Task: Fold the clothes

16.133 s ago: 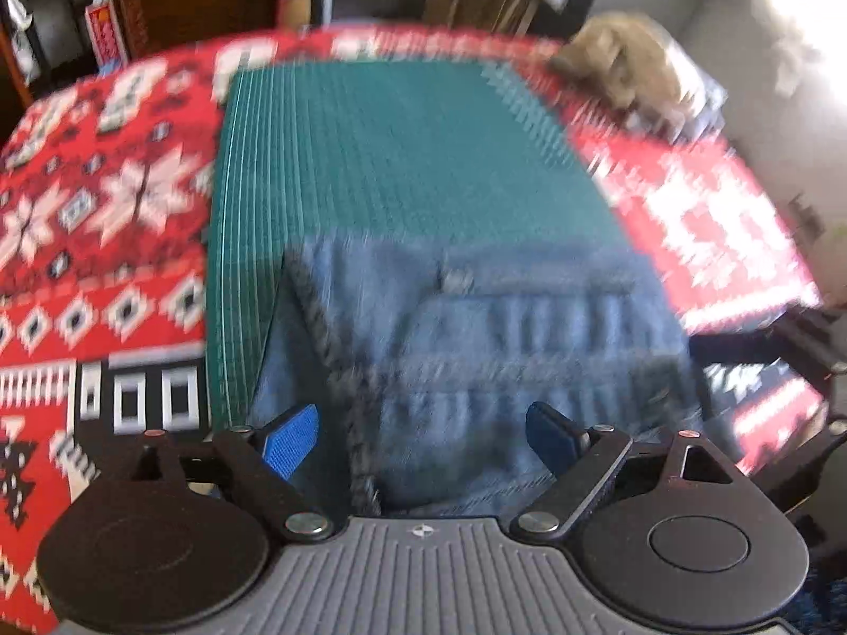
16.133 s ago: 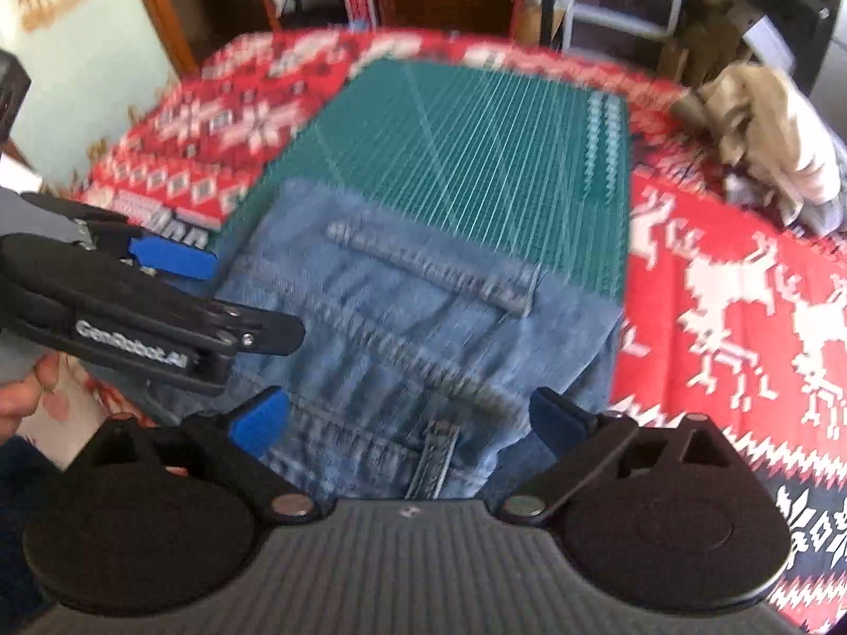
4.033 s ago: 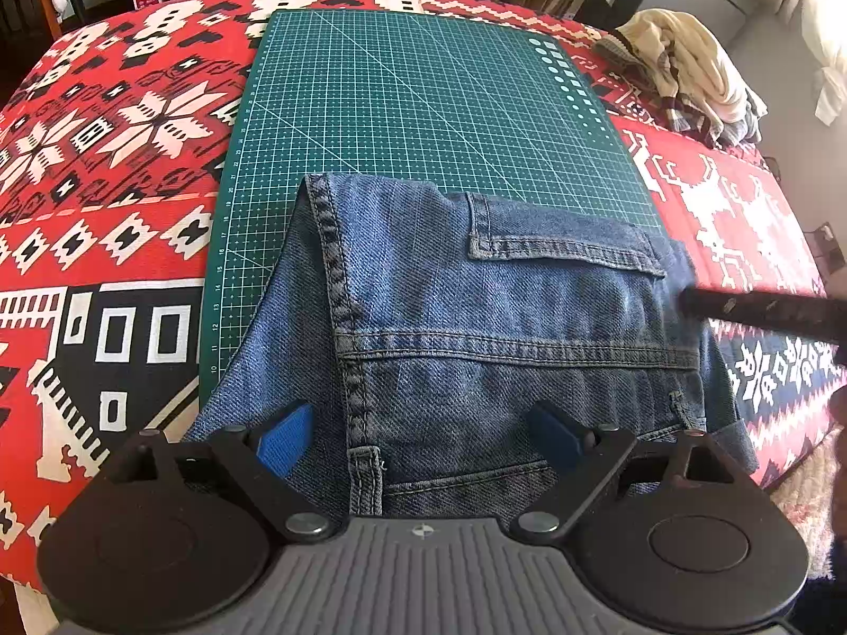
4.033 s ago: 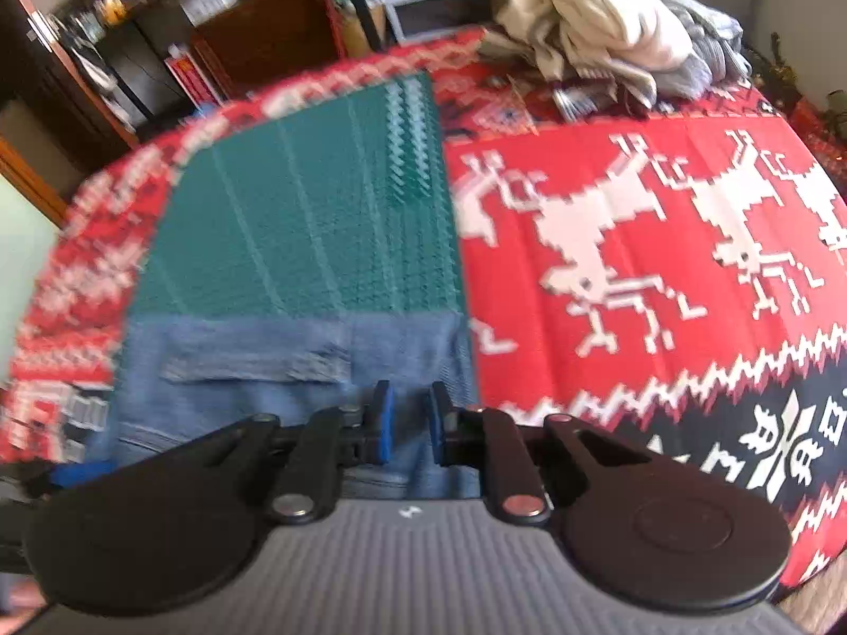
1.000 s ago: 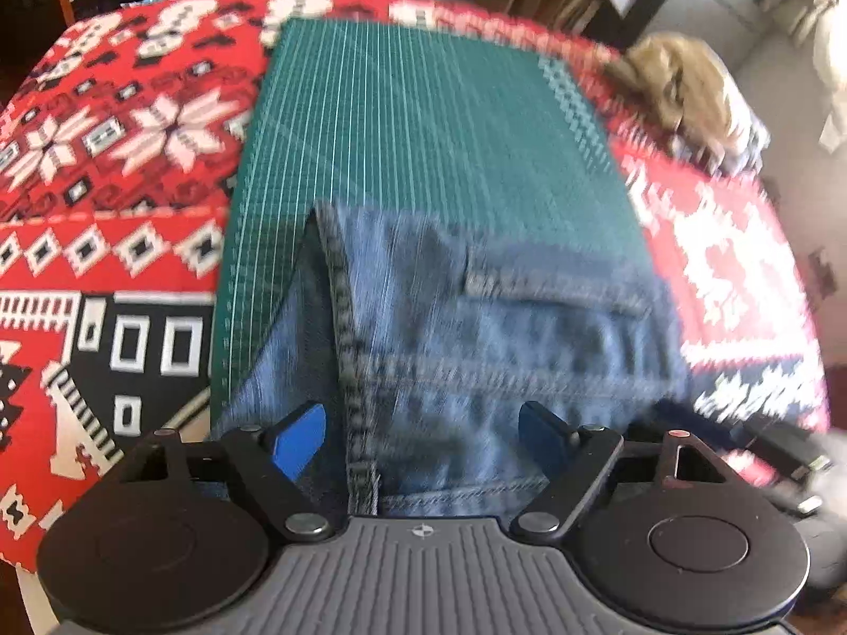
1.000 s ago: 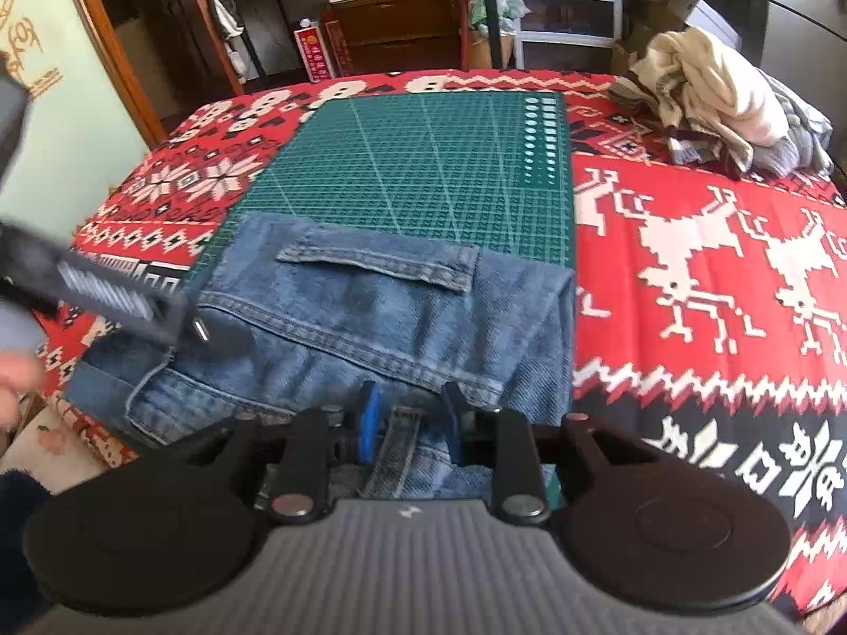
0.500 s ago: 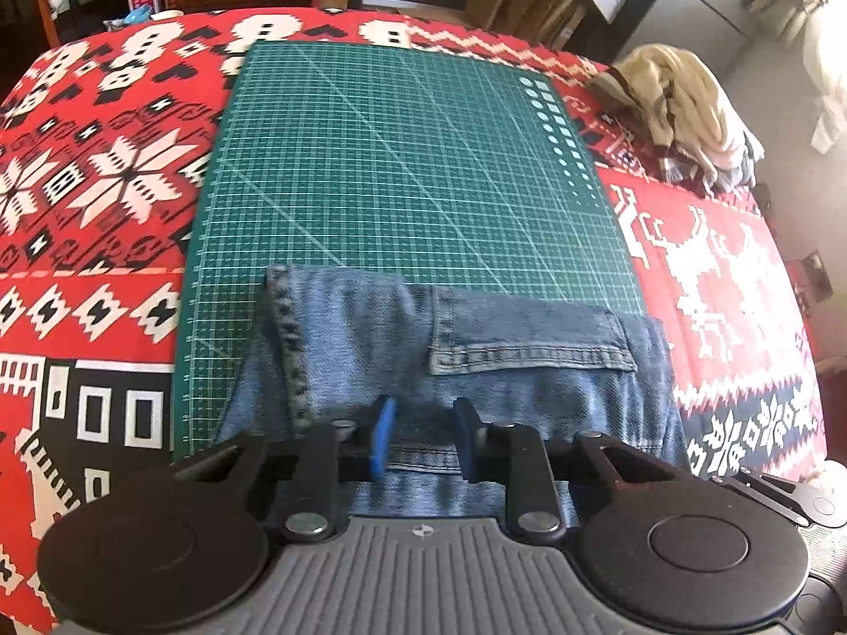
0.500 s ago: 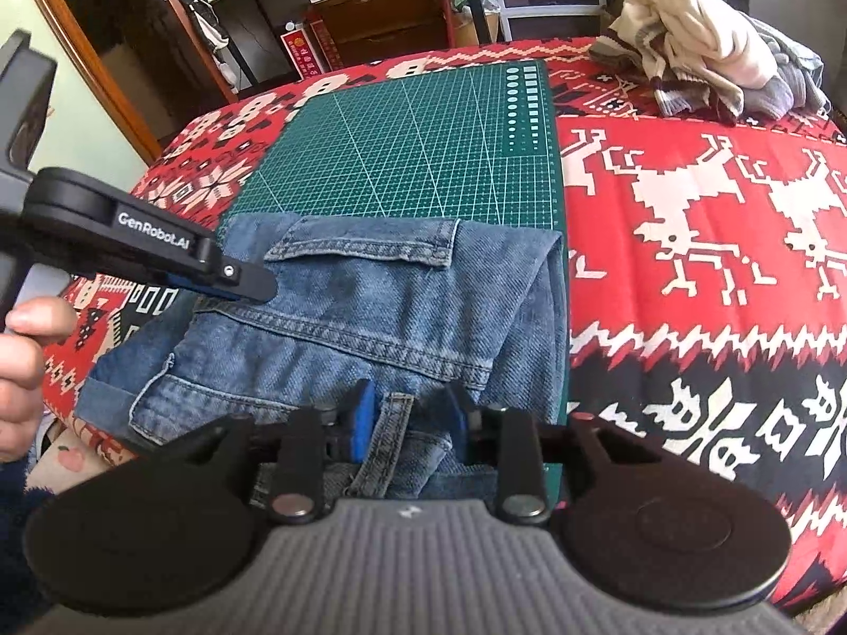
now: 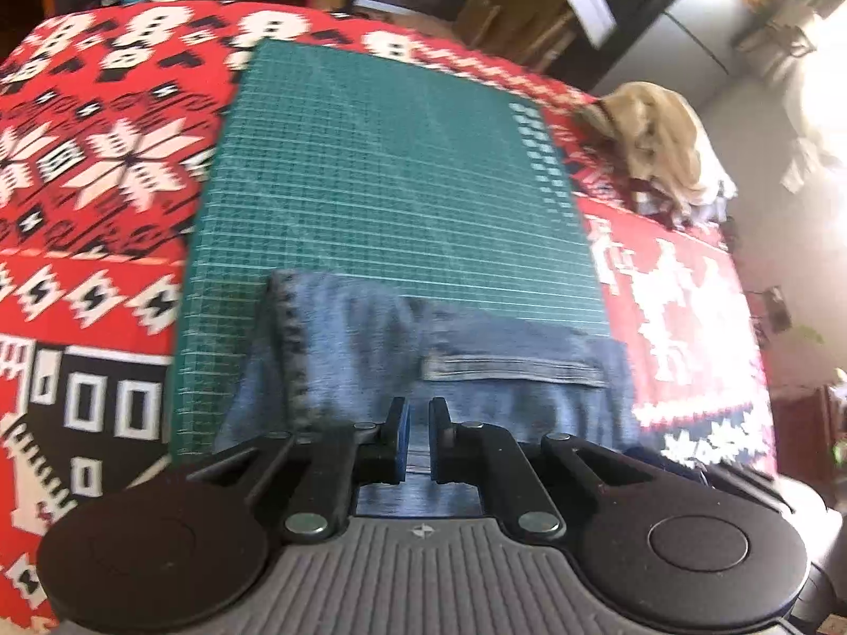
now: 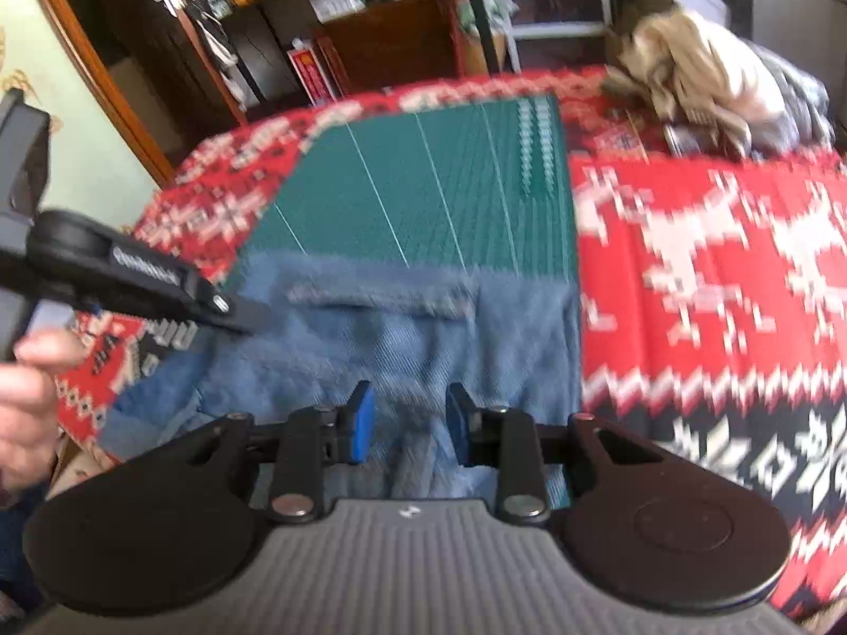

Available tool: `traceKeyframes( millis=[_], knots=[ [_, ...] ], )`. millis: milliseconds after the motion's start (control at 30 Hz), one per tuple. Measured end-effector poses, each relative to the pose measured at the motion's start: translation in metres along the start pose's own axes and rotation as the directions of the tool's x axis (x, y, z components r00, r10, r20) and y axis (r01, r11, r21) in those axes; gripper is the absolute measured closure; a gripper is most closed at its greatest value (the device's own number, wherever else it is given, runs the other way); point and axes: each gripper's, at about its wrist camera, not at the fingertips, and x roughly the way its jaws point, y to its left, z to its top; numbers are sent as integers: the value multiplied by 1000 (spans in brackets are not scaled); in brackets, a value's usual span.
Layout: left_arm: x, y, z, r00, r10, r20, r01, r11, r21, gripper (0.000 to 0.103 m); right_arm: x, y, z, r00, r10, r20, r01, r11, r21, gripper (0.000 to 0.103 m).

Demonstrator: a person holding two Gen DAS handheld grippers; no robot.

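Left wrist view shows the left hand-held gripper (image 9: 418,436) with its blue-padded fingers (image 9: 398,436) drawn nearly together, a thin strip of denim showing in the narrow gap between them; whether they truly pinch the cloth I cannot tell, since the frame is blurred; the folded jeans (image 9: 402,354) lie on the near end of the green cutting mat (image 9: 381,169), their near edge running under the gripper body, a stitched seam along their left side and a pocket flap (image 9: 513,368) across the right half; the mat sits on a red patterned cloth (image 9: 106,159) covering the desk; a heap of pale clothes (image 9: 656,148) rests at the far right corner, well apart from the jeans.

Right wrist view shows the right hand-held gripper (image 10: 407,426) with its fingers partly spread, blue pads facing each other, rumpled denim of the jeans (image 10: 423,338) lying between and beneath them; contact with the cloth cannot be told through the motion blur; the jeans' far edge lies across the mat (image 10: 423,185), their right side close to the mat's right border; the left hand-held gripper (image 10: 233,312) reaches in from the left over the jeans' left part, held by a person's hand (image 10: 26,397); the pile of clothes (image 10: 704,74) lies at the far right; shelves and a cabinet (image 10: 392,47) stand behind the desk.
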Motion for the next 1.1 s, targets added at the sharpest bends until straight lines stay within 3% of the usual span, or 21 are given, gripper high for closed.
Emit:
traceKeyframes(
  millis=[100,167,267,433,733,967,1100],
  knots=[
    [10,-12,0,1000,7,-13,-7,999,31,97,15,10,15,999,-31,-10,31,999,-36,75],
    [19,-14,-1,999,28,-23,-26,998,48,97,29,12,22,998,-47,-38,46,998,-40,85],
    [25,-13,-6,998,62,-11,-61,996,70,100,47,17,19,995,-83,-62,80,995,-62,86],
    [21,-2,-6,999,54,-4,-53,997,51,100,44,21,-2,994,-112,1,111,984,-140,87],
    [6,-5,-9,997,71,9,-71,996,60,101,20,4,-7,996,-85,-34,83,995,-55,87],
    [-3,-15,-21,999,-23,-48,26,997,66,96,8,20,-8,999,-18,-46,14,997,-70,84],
    [12,-17,-32,996,33,-78,-25,995,102,98,23,22,-15,996,-36,-81,29,996,-85,85]
  ],
)
